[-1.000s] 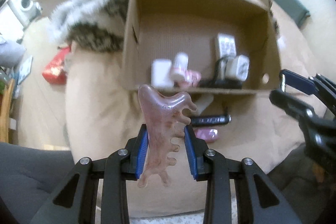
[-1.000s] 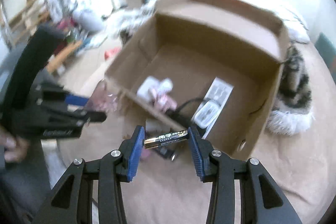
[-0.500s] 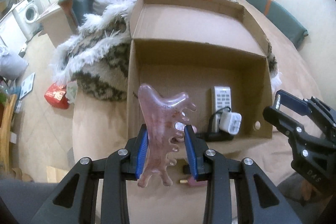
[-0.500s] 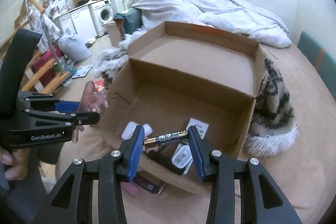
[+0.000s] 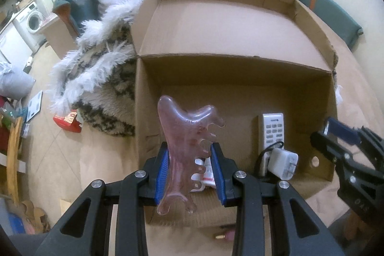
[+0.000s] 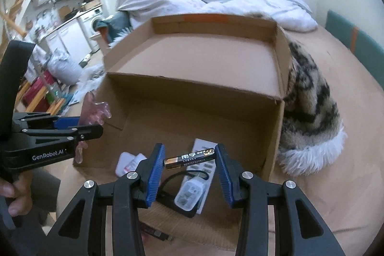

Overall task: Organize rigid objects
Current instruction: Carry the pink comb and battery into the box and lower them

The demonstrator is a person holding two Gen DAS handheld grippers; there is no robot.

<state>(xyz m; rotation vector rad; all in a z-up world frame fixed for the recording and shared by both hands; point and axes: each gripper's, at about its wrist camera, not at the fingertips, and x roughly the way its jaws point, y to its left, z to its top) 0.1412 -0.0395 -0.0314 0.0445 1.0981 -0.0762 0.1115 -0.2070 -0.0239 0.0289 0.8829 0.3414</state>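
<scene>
Left gripper (image 5: 190, 170): jaws clamp translucent pink toothed comb-shaped scraper (image 5: 186, 148) above open brown cardboard box (image 5: 230, 85). Right gripper (image 6: 189, 169): jaws pinch black-gold battery (image 6: 189, 157) crosswise over white remote (image 6: 204, 168) inside box.

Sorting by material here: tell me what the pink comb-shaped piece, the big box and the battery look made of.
Pink comb-shaped piece: translucent, glossy, likely resin or polished stone; light passes through its edges.
Box: matte brown corrugated cardboard, with creased flaps and raw edges.
Battery: probably metal under a shiny printed black-and-gold wrap.
</scene>
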